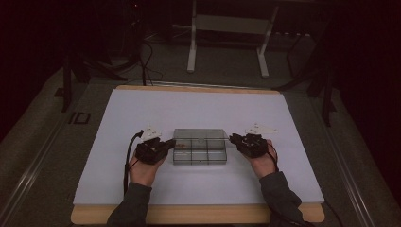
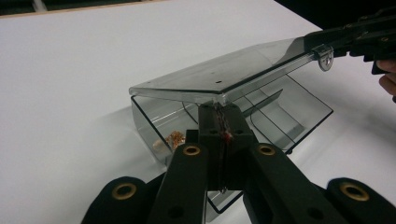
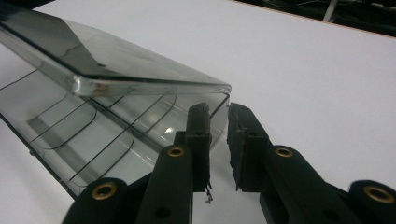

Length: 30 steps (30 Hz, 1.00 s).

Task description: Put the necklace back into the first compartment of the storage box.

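A clear plastic compartment box (image 1: 199, 146) lies on the white board (image 1: 198, 106). Its hinged lid (image 2: 224, 74) is raised at a slant above the tray. Small orange-brown bits (image 2: 175, 138) lie in one compartment. My left gripper (image 2: 223, 126) is shut on the box's near end wall, just under the lid's edge; it sits at the box's left end (image 1: 168, 144). My right gripper (image 3: 218, 126) stands with a narrow gap between its jaws at the box's other end, tips just below the lid (image 3: 116, 60). From the left gripper view, the right gripper (image 2: 355, 35) touches the lid's far edge.
The board rests on a wooden table (image 1: 189, 215) with a dark floor around it. A white stand's legs (image 1: 191, 47) and cables (image 1: 146, 61) lie beyond the far edge. Bare white board (image 1: 142, 184) surrounds the box on all sides.
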Available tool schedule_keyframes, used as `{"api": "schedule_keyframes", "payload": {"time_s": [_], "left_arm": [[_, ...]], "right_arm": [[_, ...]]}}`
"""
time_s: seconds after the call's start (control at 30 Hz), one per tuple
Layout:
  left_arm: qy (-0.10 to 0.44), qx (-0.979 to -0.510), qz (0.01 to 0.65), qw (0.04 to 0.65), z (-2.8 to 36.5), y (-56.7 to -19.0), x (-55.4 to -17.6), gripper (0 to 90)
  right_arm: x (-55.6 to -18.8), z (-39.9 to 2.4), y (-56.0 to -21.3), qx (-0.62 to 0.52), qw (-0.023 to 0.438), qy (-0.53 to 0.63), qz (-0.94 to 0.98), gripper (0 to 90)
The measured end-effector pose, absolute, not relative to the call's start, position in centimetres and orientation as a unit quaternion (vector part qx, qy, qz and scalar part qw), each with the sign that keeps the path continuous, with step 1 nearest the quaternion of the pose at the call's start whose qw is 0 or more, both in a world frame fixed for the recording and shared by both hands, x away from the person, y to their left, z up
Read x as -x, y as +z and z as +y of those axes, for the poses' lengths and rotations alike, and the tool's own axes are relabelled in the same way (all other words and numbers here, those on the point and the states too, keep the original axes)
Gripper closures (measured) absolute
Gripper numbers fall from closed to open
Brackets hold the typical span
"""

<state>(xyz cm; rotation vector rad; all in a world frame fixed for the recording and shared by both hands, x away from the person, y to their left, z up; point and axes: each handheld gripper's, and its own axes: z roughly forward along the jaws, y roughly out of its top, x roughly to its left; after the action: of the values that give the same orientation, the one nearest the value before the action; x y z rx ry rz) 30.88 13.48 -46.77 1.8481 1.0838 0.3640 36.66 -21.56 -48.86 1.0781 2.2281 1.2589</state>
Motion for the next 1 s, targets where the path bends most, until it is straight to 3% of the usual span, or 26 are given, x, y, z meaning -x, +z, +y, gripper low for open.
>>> {"api": "schedule_keyframes", "payload": {"time_s": [1.0], "left_arm": [[0.152,-0.764,0.445,0.441,13.2,-48.3,-29.5,88.2]], "right_arm": [[-36.9,-22.2,-48.8,-0.384,0.178,0.455,0.784,76.0]]}}
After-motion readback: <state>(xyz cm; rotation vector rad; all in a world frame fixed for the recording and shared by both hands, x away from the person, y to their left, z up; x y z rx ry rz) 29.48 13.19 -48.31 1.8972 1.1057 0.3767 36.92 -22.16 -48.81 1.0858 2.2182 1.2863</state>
